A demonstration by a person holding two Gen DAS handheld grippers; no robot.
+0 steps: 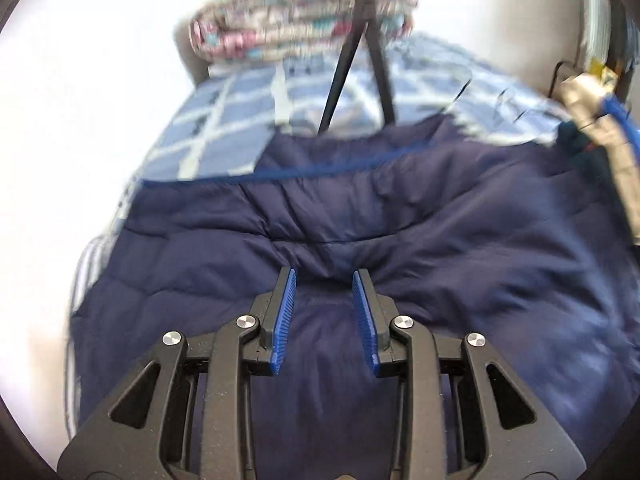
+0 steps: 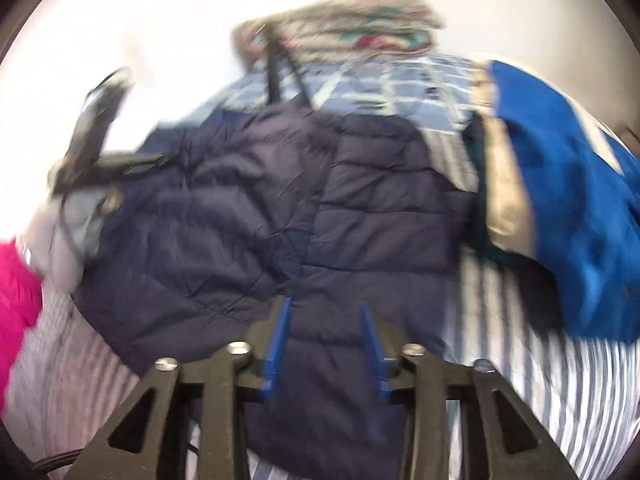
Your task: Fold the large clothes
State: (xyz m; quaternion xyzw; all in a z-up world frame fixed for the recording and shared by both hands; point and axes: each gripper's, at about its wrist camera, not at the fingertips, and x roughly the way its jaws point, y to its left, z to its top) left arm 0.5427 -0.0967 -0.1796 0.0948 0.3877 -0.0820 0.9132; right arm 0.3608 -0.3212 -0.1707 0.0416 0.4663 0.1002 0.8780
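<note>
Hovering over navy puffer jacket spread on bed | left hand-held gripper spread, empty | right hand-held gripper spread, empty | likely poised for fold grasp.

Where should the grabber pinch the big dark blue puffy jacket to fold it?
Pinch the jacket at its near edge, close to the right gripper, coming in low from the near side. The edge lies flat and thin on the striped sheet, so open jaws can slide around it. The puffy middle is too thick. Both views are blurry, so this is a best guess.
</note>
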